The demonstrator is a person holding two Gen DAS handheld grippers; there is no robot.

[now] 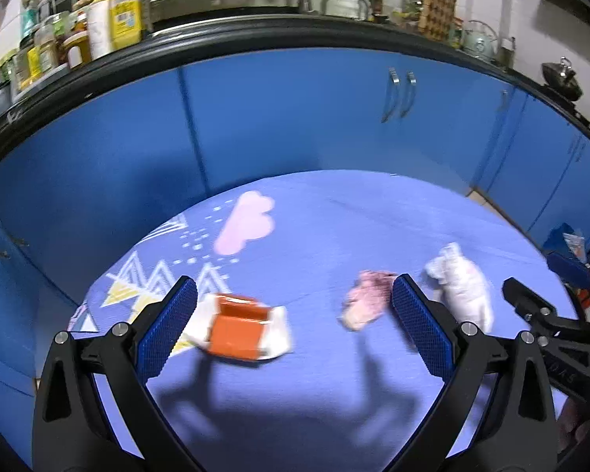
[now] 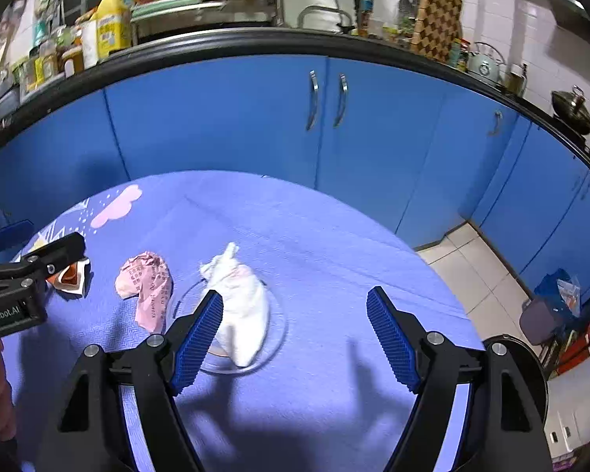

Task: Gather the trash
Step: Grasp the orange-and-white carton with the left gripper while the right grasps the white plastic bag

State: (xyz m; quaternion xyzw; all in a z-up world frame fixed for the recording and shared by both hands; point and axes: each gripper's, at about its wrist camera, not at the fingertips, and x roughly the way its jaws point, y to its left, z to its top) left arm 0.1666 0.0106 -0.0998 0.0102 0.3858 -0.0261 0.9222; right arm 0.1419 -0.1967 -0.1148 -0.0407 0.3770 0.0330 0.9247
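Three pieces of trash lie on the purple-blue tablecloth (image 1: 334, 228). An orange and white flattened carton (image 1: 242, 326) lies just right of my left gripper's left finger. A crumpled pink paper (image 1: 364, 301) lies by its right finger. A crumpled white tissue (image 1: 462, 283) lies further right. My left gripper (image 1: 295, 303) is open and empty above the cloth. In the right wrist view the white tissue (image 2: 242, 306) rests on a clear glass plate (image 2: 275, 350), with the pink paper (image 2: 147, 285) and the carton (image 2: 72, 275) to its left. My right gripper (image 2: 295, 310) is open and empty, its left finger beside the tissue.
Blue kitchen cabinets (image 2: 255, 118) under a black-edged counter (image 2: 255, 39) crowded with bottles and jars stand behind the table. A tiled floor (image 2: 480, 275) and a blue bag (image 2: 558, 291) are at the right. The other gripper (image 2: 27, 275) shows at the left edge.
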